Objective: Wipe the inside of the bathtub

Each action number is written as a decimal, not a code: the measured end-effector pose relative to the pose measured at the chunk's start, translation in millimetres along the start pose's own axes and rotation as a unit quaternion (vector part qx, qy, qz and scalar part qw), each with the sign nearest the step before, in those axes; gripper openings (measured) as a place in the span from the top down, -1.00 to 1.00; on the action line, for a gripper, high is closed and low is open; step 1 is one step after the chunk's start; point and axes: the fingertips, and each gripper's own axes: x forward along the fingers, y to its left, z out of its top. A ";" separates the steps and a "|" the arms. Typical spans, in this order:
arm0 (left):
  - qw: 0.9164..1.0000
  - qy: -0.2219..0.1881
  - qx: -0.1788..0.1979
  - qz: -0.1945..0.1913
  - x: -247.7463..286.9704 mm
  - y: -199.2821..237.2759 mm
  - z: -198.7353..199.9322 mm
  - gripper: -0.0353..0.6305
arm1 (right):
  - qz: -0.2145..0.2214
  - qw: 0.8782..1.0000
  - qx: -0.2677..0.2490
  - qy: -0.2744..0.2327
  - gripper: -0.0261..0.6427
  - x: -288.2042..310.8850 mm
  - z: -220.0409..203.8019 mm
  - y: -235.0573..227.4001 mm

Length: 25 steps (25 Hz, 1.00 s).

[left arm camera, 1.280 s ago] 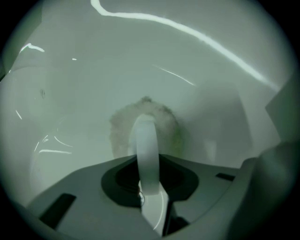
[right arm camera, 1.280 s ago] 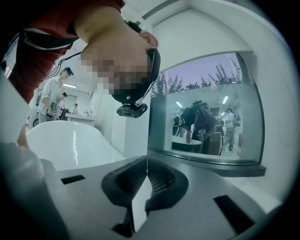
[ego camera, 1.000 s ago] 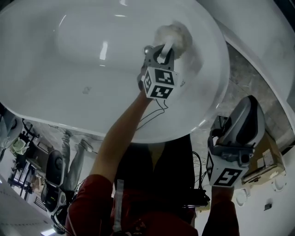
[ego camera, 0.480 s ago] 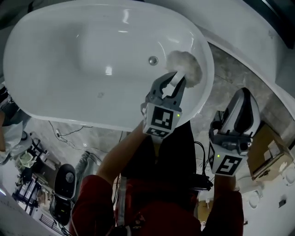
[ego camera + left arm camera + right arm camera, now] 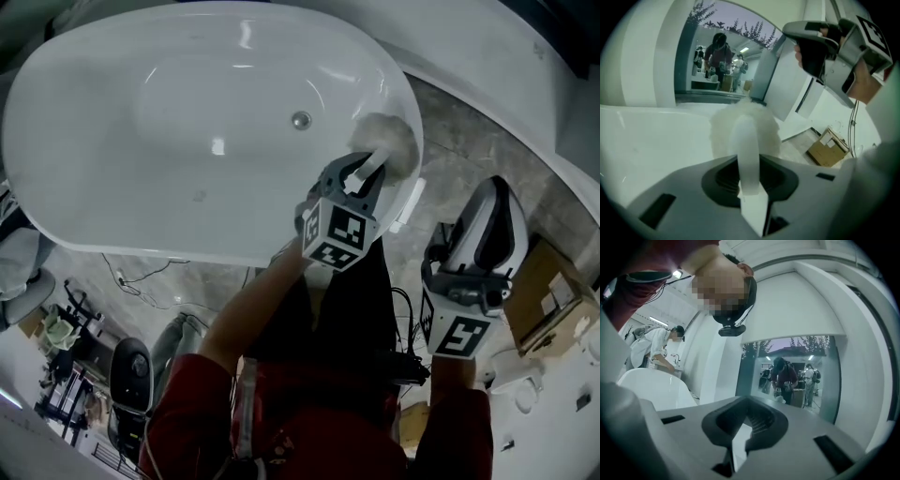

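A: Where does the fluffy duster (image 5: pixel 388 141) sit?
B: Inside the bathtub (image 5: pixel 141 187), against the inner wall at its right end, to the right of the drain (image 5: pixel 300 120). Its handle runs back between the jaws of the left gripper (image 5: pixel 361 176), which is over the near rim.
A: And the right gripper (image 5: pixel 489 220)?
B: Outside the tub, off to the right and well apart from it, above the floor (image 5: pixel 469 141), with a cardboard box (image 5: pixel 548 286) on the floor just right of it

Cool, even light leaves small glare spots inside the bathtub (image 5: pixel 112 112). Both gripper views bend strongly toward dark rounded edges, with the nearest parts soft.
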 end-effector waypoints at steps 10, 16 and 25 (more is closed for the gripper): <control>0.998 0.052 0.018 -0.029 42.2 -4.6 -34.4 0.62 | -0.004 1.000 0.016 0.023 0.89 1.1 -32.3 -6.2; 0.998 0.063 0.018 -0.023 59.5 11.2 -51.1 0.62 | 0.006 1.000 0.007 0.027 0.89 13.2 -47.0 -4.6; 0.996 0.090 -0.002 0.001 101.1 47.1 -95.4 0.62 | 0.033 0.999 0.006 0.041 0.89 34.6 -87.2 1.5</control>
